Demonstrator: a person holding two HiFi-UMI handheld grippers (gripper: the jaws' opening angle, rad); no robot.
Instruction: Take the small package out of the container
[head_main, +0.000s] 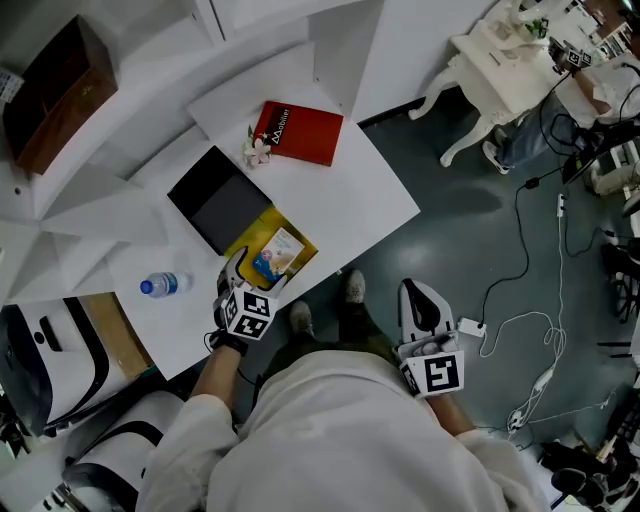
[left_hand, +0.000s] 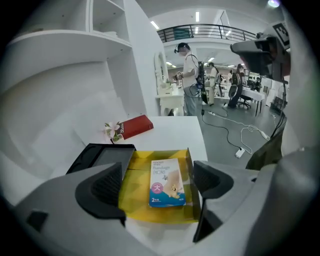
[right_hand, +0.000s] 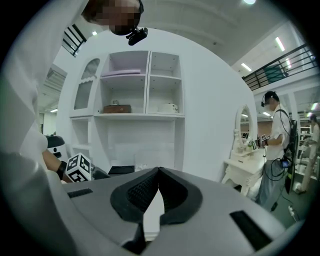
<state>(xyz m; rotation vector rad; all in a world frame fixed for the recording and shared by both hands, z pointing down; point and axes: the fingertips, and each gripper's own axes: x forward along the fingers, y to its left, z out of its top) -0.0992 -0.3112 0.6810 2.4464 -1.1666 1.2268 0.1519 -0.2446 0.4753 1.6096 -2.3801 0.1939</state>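
Observation:
The small package (left_hand: 166, 182), a white and blue box with print on it, lies flat in the open yellow container (left_hand: 133, 199) near the table's front edge. In the head view the package (head_main: 276, 256) shows inside the yellow container (head_main: 300, 244). My left gripper (left_hand: 157, 176) is open, one jaw on each side of the container and just short of the package, touching nothing. In the head view the left gripper (head_main: 250, 278) sits at the container's near end. My right gripper (head_main: 419, 293) hangs off the table over the floor. The right gripper (right_hand: 157, 173) is shut with nothing in it.
A black lid (head_main: 218, 198) lies just behind the container on the white table (head_main: 370, 200). A red book (head_main: 300, 132) with a small flower (head_main: 258, 150) lies further back, and a water bottle (head_main: 165, 285) to the left. White shelves (right_hand: 145, 82) stand behind the table. Cables (head_main: 520, 300) cross the floor on the right.

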